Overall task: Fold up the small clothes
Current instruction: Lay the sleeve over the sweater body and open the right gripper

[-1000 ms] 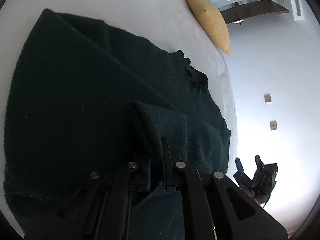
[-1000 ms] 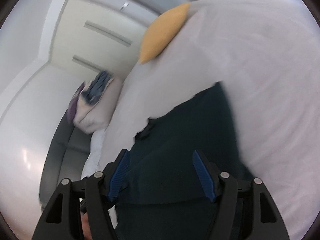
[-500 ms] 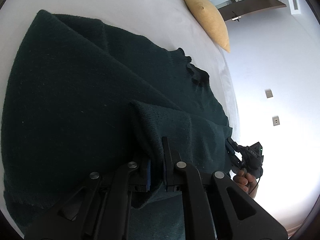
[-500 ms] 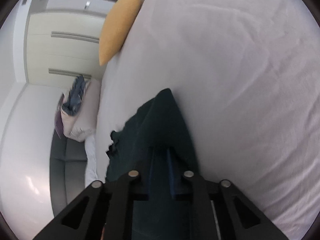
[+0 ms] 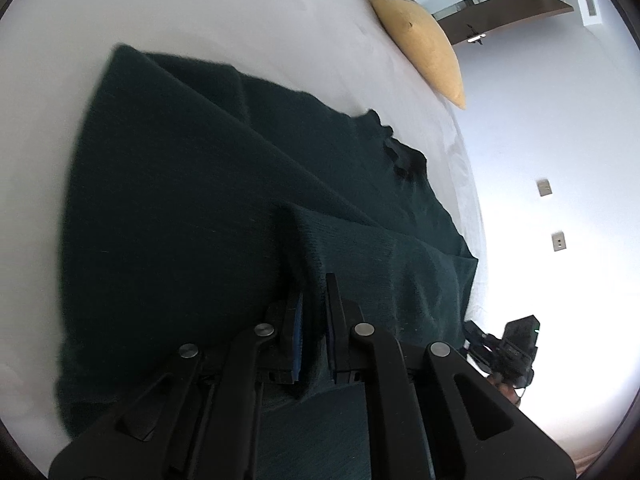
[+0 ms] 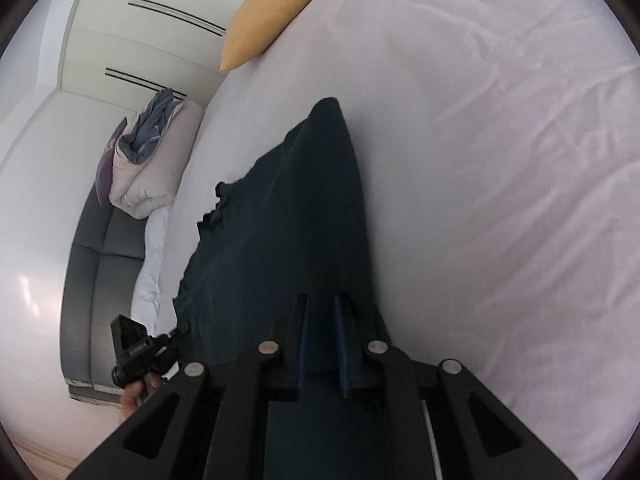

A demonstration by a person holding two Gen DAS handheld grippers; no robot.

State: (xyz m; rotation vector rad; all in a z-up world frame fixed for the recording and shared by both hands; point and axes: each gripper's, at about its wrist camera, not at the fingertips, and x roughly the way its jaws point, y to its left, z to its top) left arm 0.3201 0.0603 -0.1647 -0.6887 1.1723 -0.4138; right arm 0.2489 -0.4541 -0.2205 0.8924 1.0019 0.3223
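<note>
Here the left wrist view shows the dark green sweater (image 5: 192, 216) spread wide over the white bed (image 5: 200, 12), with a diagonal fold across its body, the collar toward the far side, and a yellow pillow (image 5: 420, 40) beyond it. Only that view shows the two wall plates (image 5: 558, 241) on the pale wall. The right wrist view shows the same sweater (image 6: 288, 216) edge-on as a narrow dark wedge, and alone takes in a cupboard (image 6: 132, 44), a grey sofa (image 6: 100, 256) and a pile of bedding (image 6: 148, 160) on it.

The left gripper (image 5: 314, 312) has its jaws almost together, pinching a raised fold of the sweater between the blue pads. The right gripper (image 6: 322, 328) has just been closing; its jaws now stand a narrow gap apart with sweater cloth clamped between them. Each view also catches the other gripper low at the bed's edge, with part of a hand (image 6: 134, 394) on it.
</note>
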